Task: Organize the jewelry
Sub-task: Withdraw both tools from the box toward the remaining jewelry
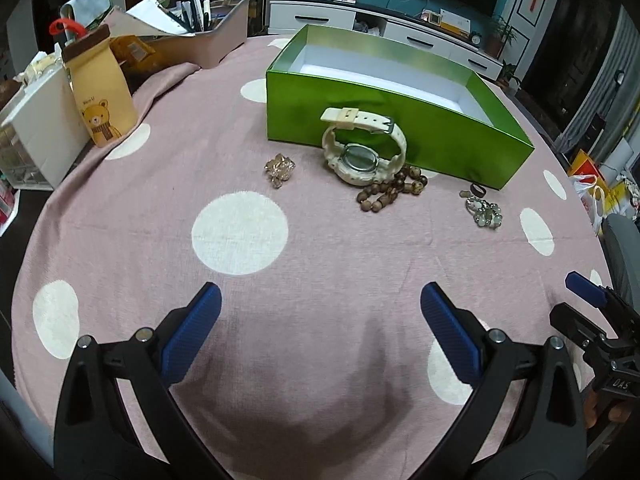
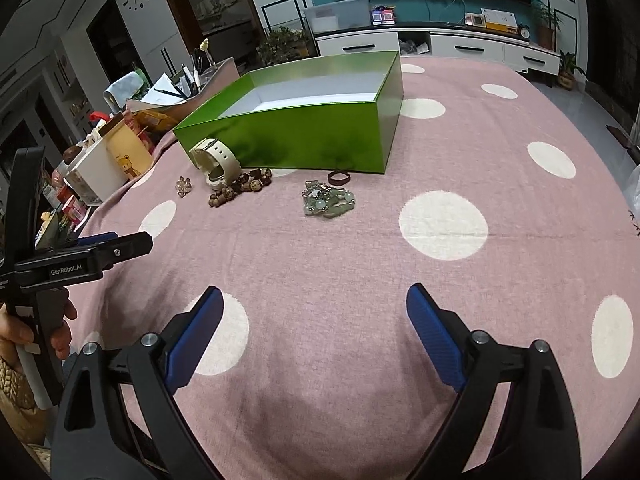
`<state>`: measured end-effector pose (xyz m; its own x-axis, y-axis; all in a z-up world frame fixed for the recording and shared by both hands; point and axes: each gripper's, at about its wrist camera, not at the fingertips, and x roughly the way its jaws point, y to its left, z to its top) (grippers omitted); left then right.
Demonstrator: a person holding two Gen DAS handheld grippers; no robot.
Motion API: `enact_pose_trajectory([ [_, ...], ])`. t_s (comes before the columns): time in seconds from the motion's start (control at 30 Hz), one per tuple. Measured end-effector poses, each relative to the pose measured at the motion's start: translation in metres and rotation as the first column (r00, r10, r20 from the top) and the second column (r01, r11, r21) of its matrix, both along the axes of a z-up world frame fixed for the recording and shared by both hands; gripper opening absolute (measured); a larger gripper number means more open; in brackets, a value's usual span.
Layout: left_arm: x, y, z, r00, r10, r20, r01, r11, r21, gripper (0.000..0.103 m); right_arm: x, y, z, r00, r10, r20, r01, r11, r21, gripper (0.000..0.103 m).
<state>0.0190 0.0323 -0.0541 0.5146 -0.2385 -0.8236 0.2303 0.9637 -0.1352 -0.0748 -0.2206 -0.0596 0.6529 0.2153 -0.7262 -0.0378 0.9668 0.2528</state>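
Your left claw (image 1: 320, 308) hangs over the pink dotted cloth (image 1: 320, 264) on the worktop, pads wide apart, nothing between them. Your right claw (image 2: 314, 312) is the same: spread wide, empty, above the cloth.

The green box (image 1: 384, 136) sits open at the far side, white inside, nothing visible in it. The jewelry lies on the cloth in front of the box:
- cream watch (image 1: 362, 148), strap buckled in a loop, leaning against the box wall
- brown bead bracelet (image 1: 394, 190), touching the watch
- small gold-toned clump (image 1: 280, 169), apart, to the left of the watch
- pale green bead bracelet (image 2: 329, 203), to the right, on its own
- dark ring (image 2: 339, 177), just in front of the box, near the green beads

Both claws are well short of all of it.
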Motion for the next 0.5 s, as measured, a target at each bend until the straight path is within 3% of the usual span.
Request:
enact_pose_trajectory([
  [0.33, 0.008, 0.003, -0.011, 1.0, -0.003, -0.018, 0.002, 0.999, -0.035, 0.101, 0.015, -0.003, -0.008, 1.0, -0.028, -0.01, 0.028, 0.999, -0.021, 0.093],
  [0.5, 0.012, 0.0, -0.013, 1.0, -0.028, -0.013, 0.027, 0.998, -0.06, 0.101, 0.025, -0.007, -0.012, 0.999, -0.032, -0.023, 0.032, 0.999, -0.024, 0.086],
])
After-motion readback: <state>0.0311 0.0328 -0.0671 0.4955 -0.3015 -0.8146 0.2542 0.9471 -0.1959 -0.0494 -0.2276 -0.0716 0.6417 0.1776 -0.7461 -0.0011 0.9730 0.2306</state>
